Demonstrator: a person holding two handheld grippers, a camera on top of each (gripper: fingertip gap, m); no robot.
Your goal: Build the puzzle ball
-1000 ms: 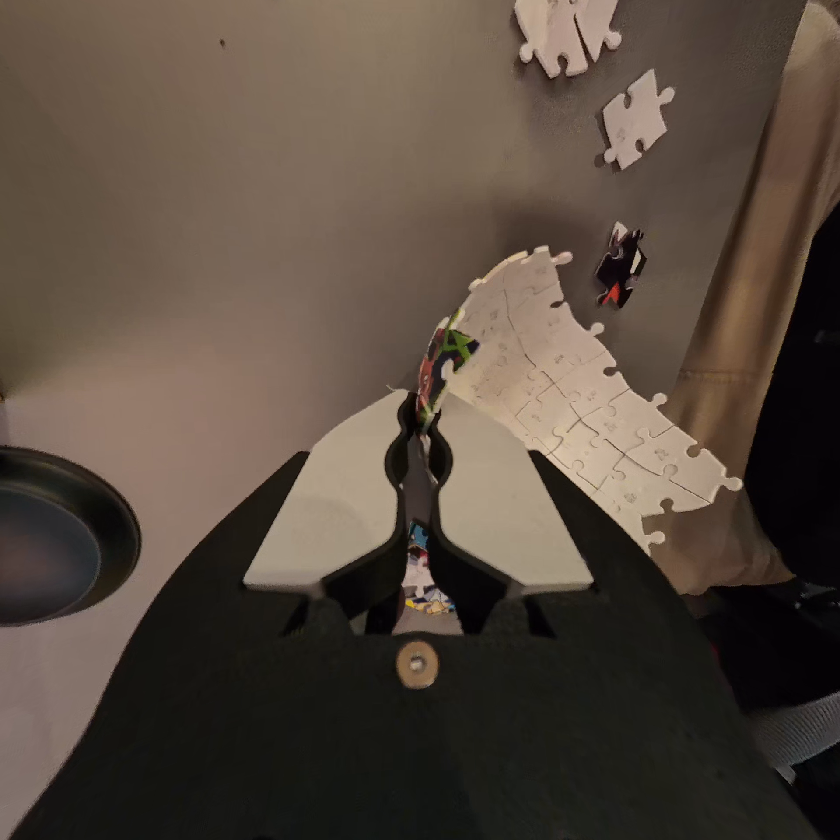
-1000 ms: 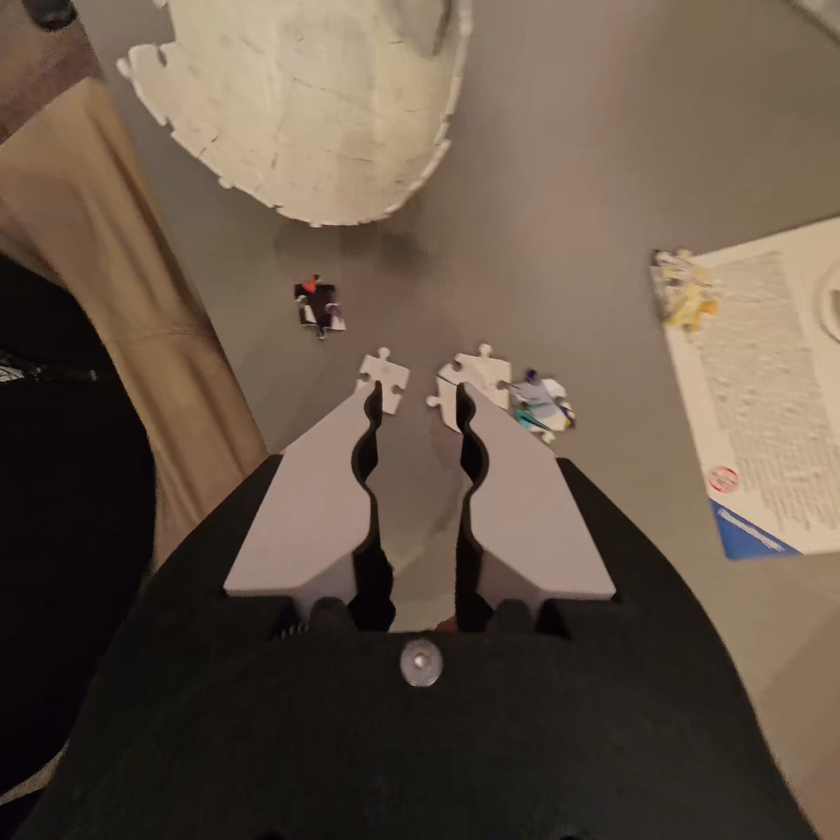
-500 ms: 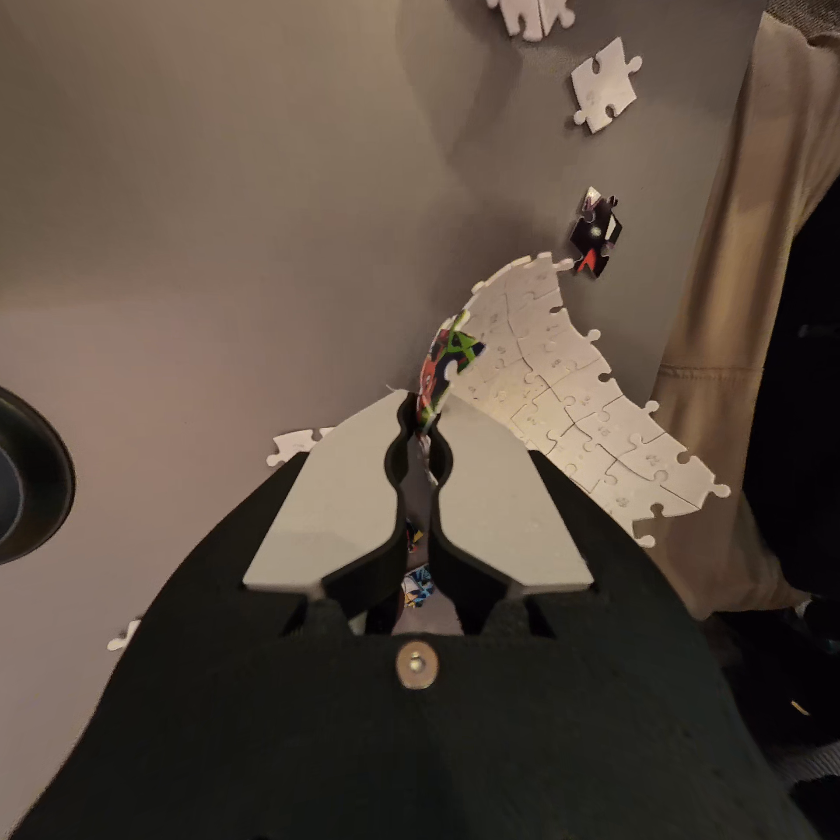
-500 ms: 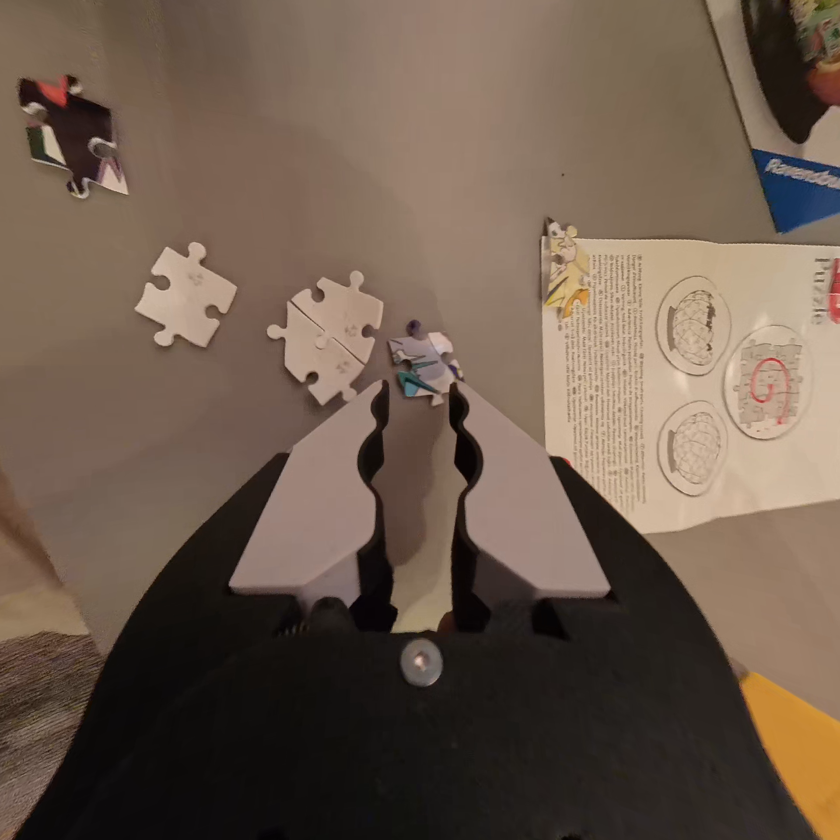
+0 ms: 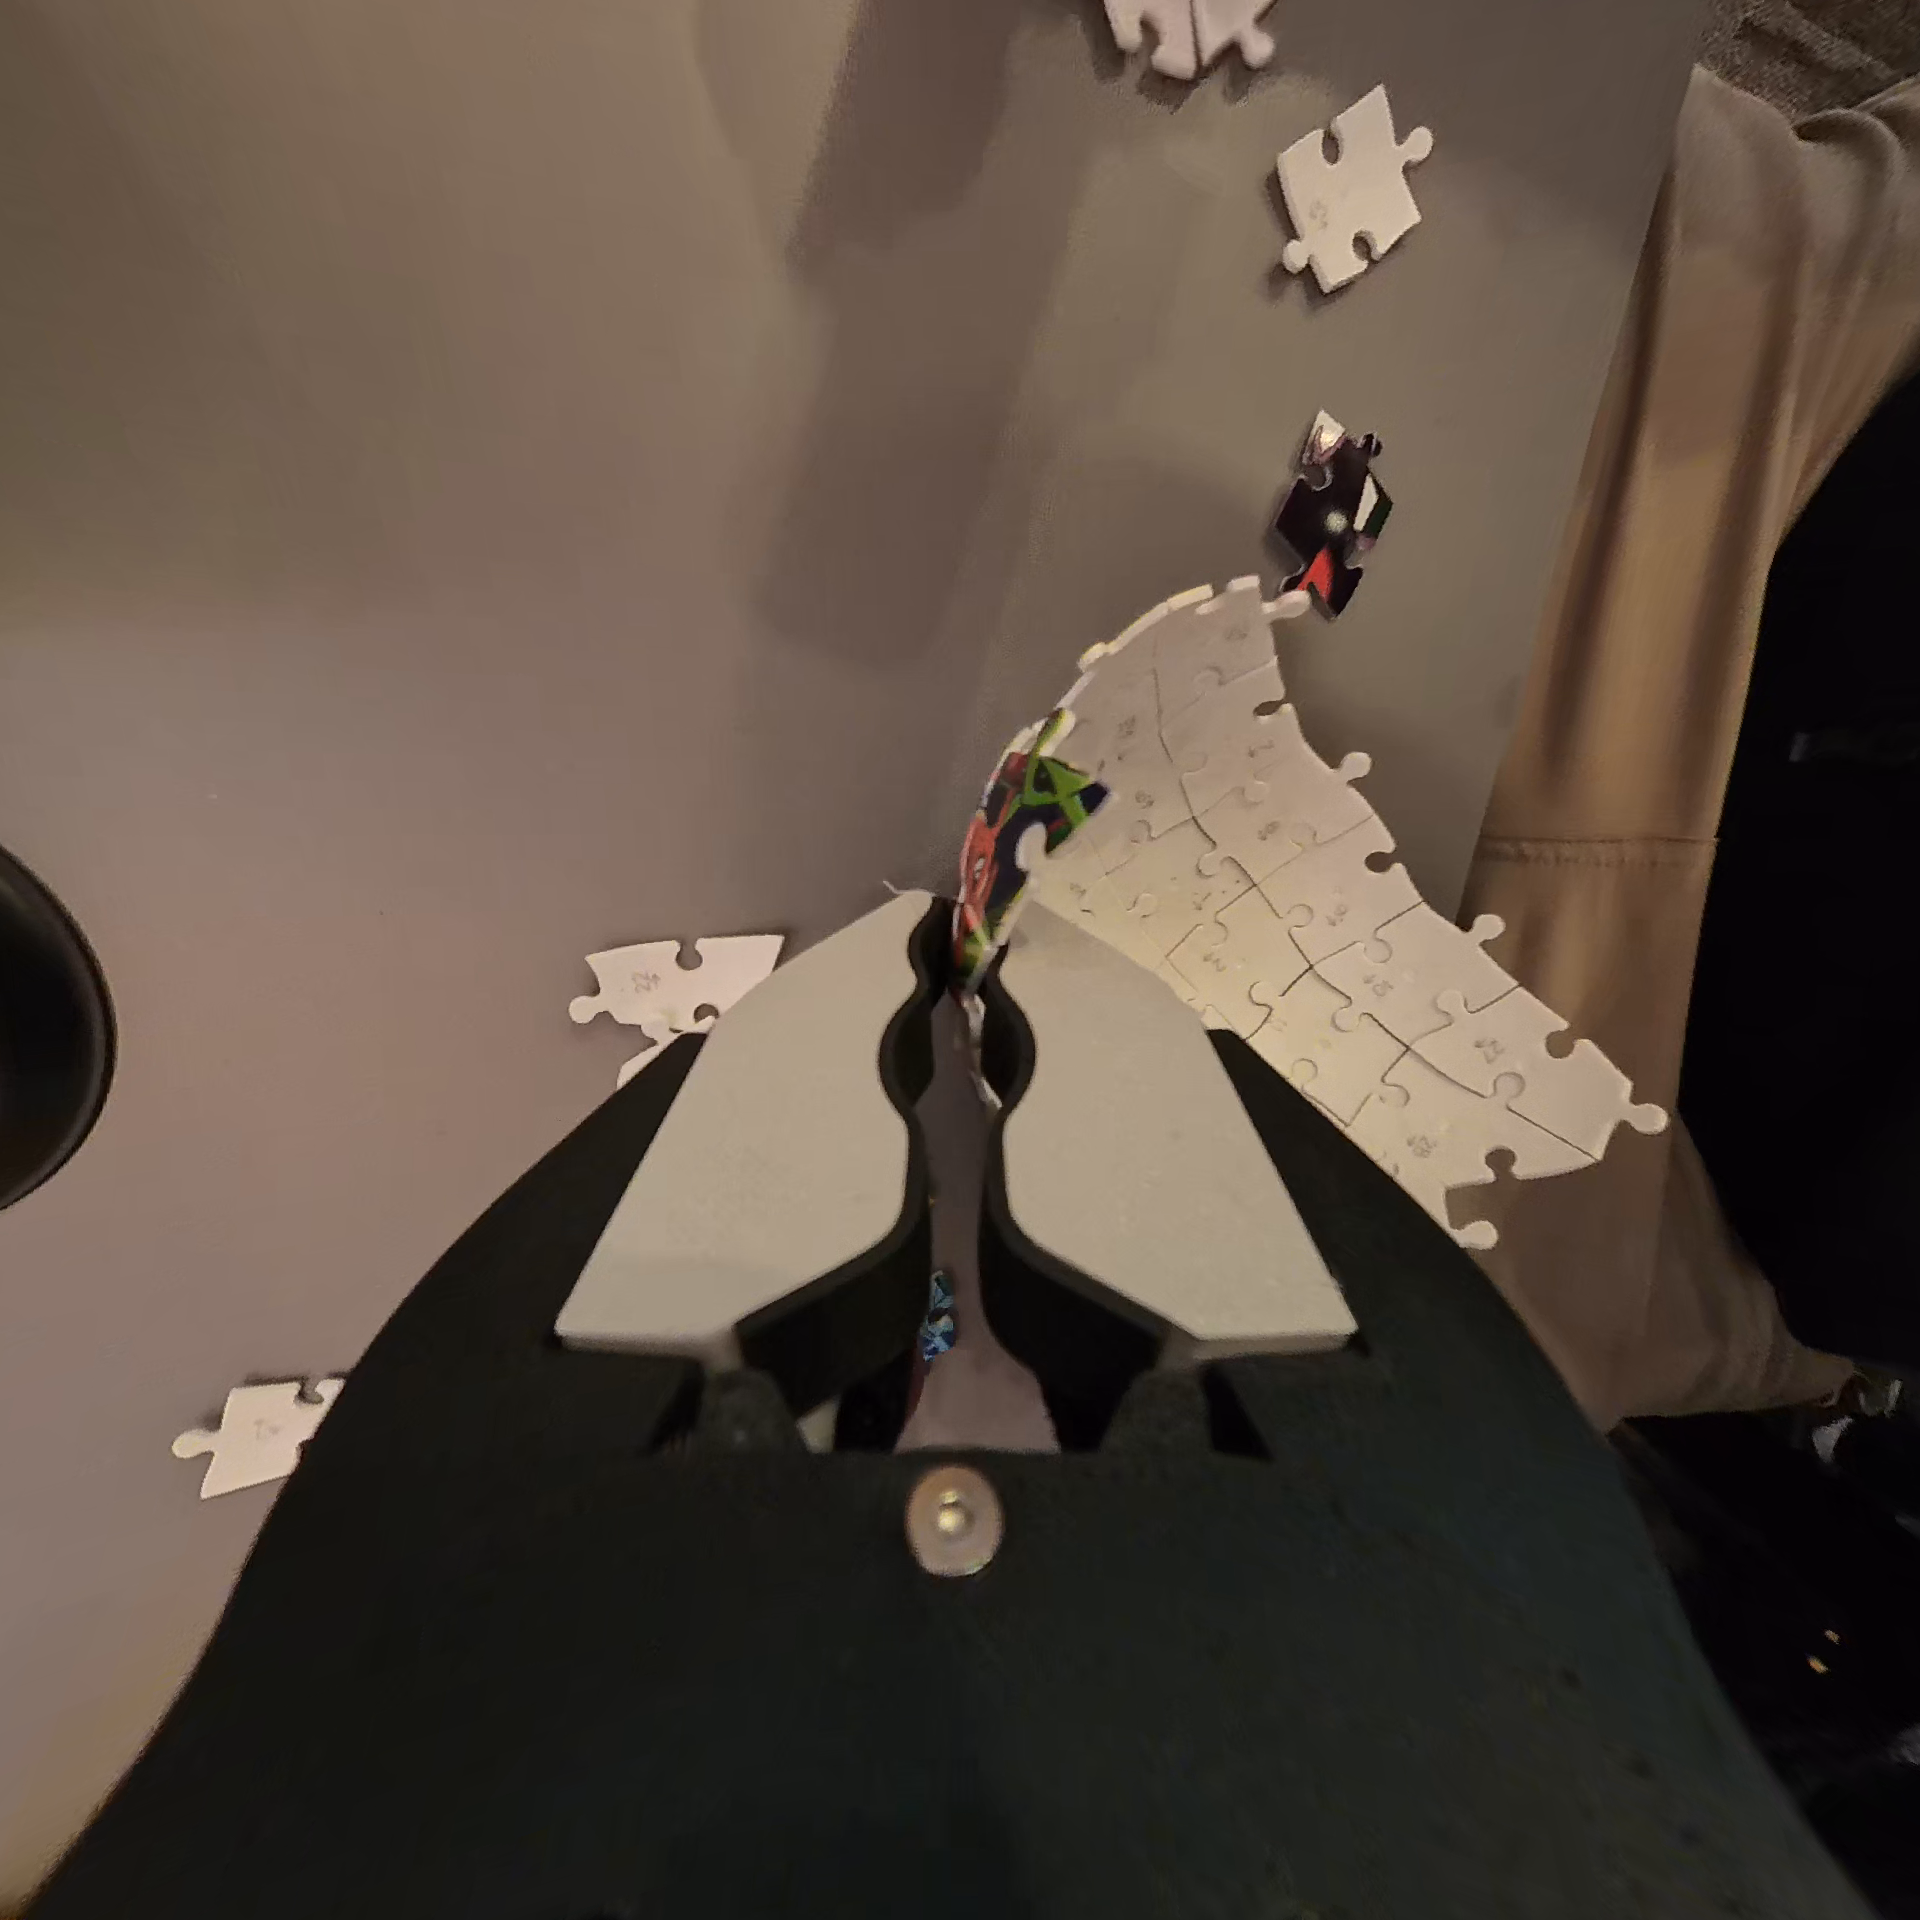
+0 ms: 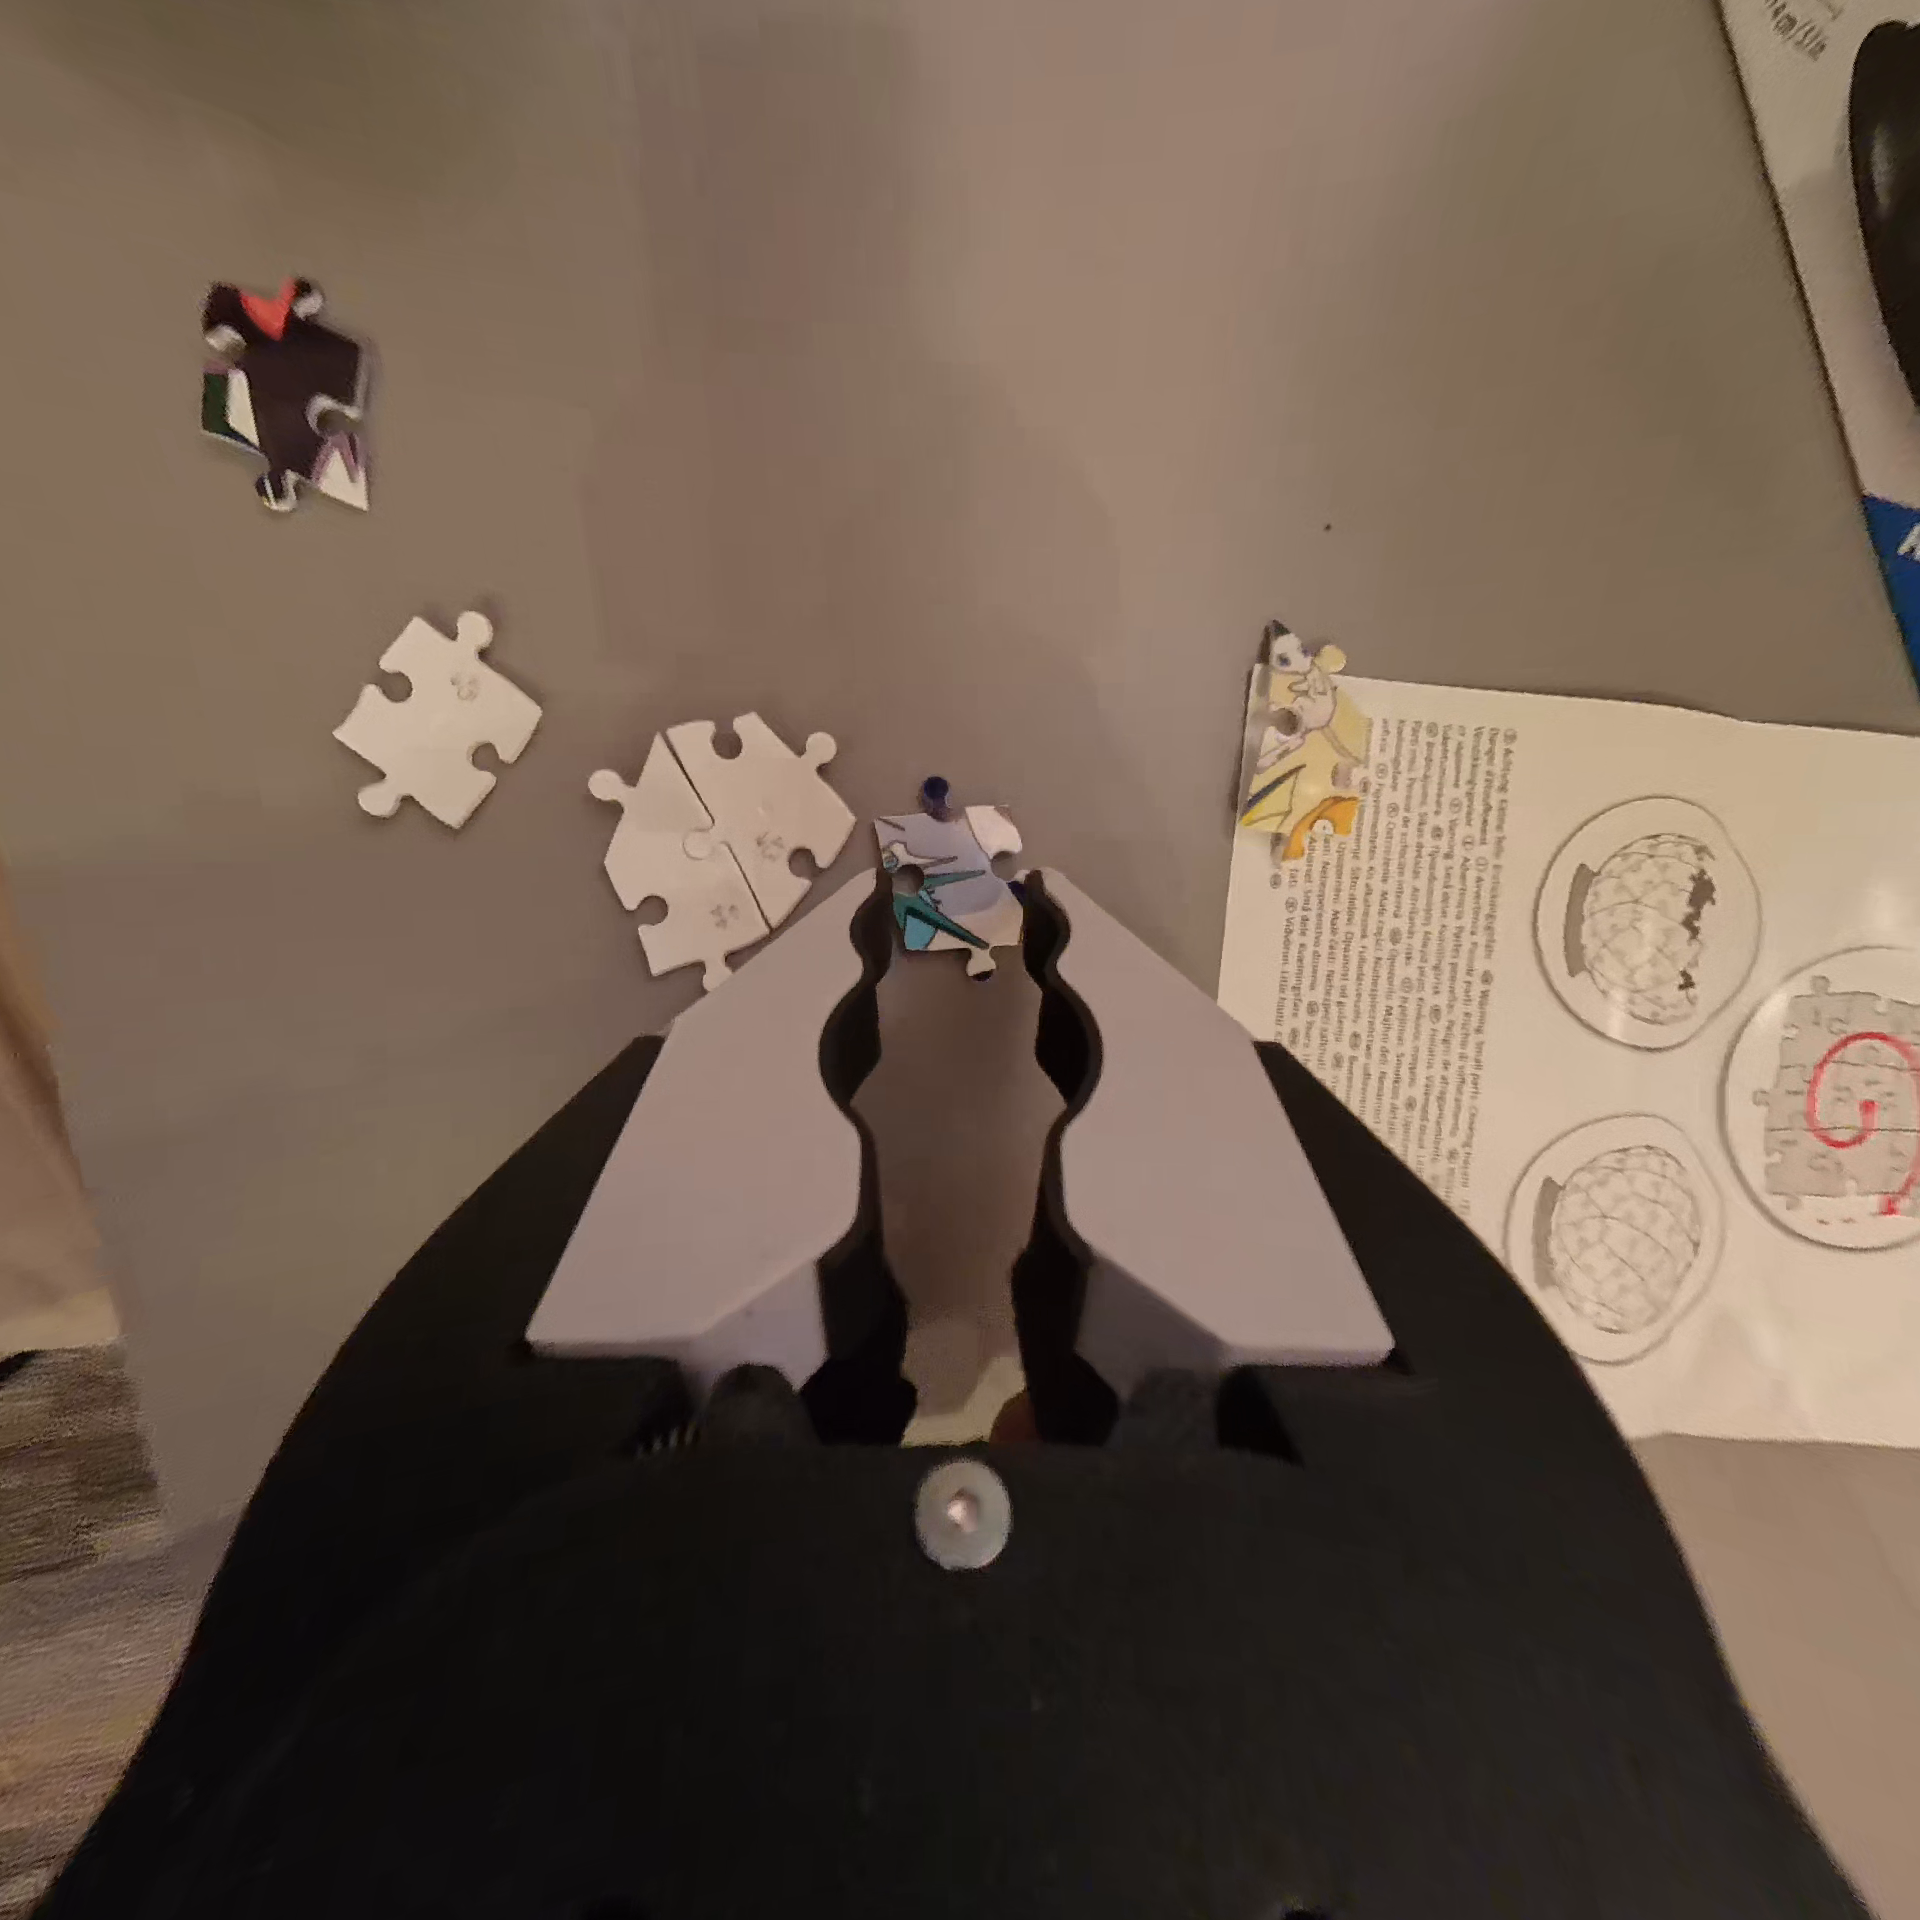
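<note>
Right gripper (image 6: pixel 951 894) has neared the bluish piece (image 6: pixel 951 883), jaws apart; left gripper (image 5: pixel 961 925) clamps the curved shell (image 5: pixel 1299 894).

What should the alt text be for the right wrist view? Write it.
The open right gripper straddles a blue-and-white puzzle piece lying on the grey table. White face-down pieces lie to its left; an instruction sheet lies to its right.

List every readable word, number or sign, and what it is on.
I quote no writing; here is where it stands.
instruction sheet: dense small print beside round diagrams.
box: white lettering on a blue band, cut off.
white puzzle pieces: faint marks on their backs, too small.
curved puzzle section: a faint mark on each piece, too small.
</note>
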